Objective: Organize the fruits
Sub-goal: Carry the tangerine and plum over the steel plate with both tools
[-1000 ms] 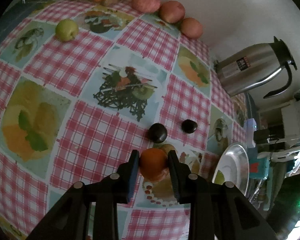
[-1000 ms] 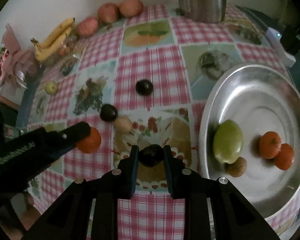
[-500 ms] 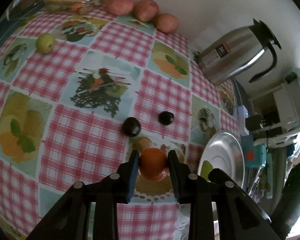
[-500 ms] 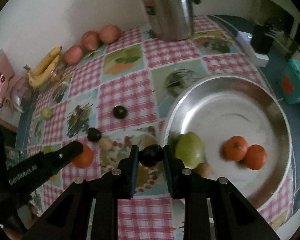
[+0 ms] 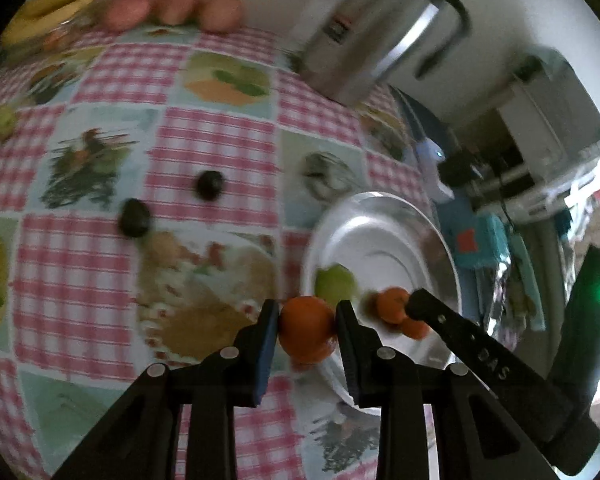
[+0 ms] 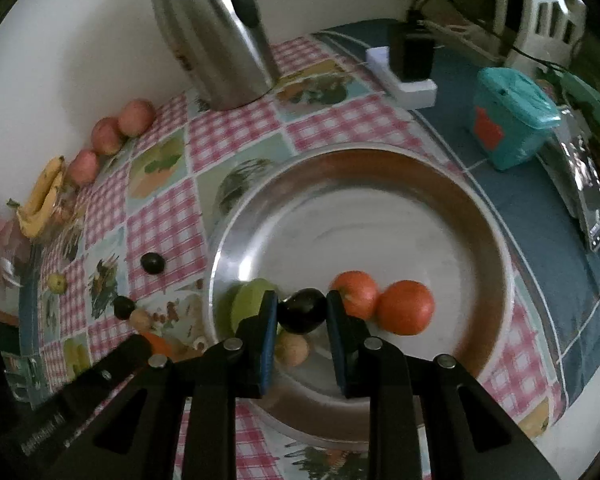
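Two fruits were held above the steel tray's near edge, one in each gripper.

The broad, shallow, shiny metal tray (image 6: 496, 240) lay directly beneath and ahead of the right gripper (image 6: 302, 314), which was clamped on a smooth dark plum (image 6: 303, 310); beside it, the left gripper (image 5: 307, 330) was closed on a round, matte orange (image 5: 306, 334) just short of the rim. A glossy green pear (image 6: 246, 306) and two oranges (image 6: 382, 304) were seen flanking the plum below. No long axis mattered: both fruits were round.
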{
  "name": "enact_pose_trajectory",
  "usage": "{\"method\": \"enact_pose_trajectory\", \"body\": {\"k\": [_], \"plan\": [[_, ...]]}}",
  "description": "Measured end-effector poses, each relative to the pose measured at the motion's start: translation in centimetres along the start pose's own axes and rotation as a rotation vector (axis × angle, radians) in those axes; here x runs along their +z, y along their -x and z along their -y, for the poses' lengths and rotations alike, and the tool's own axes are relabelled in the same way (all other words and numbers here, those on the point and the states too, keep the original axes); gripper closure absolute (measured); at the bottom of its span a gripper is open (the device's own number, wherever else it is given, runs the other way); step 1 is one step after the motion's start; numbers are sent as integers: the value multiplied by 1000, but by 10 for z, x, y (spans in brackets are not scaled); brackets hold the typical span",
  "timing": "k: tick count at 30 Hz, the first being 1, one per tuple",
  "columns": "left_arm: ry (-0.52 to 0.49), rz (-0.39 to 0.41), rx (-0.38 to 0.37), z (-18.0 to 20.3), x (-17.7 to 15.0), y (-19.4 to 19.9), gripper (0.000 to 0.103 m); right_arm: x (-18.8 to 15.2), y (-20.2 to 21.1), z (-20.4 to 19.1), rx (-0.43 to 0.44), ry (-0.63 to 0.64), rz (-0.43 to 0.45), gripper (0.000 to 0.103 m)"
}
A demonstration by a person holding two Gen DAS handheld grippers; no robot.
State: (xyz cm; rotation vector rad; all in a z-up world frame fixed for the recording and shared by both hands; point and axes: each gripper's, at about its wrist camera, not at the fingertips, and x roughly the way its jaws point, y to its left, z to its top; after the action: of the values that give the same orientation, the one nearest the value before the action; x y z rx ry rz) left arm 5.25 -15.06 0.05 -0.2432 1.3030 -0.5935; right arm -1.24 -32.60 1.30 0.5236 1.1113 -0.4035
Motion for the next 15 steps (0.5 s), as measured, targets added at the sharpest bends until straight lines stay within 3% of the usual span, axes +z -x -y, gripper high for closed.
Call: {"method": "enact_pose_trajectory", "body": {"k": [8, 15], "plan": [[-75, -38, -17, 25, -10, -18, 72, -5, 7, 14, -11, -29, 11, 78], [-95, -69, -11, 29, -14, -32, 72, -11, -1, 22, -4, -44, -33, 77]]}}
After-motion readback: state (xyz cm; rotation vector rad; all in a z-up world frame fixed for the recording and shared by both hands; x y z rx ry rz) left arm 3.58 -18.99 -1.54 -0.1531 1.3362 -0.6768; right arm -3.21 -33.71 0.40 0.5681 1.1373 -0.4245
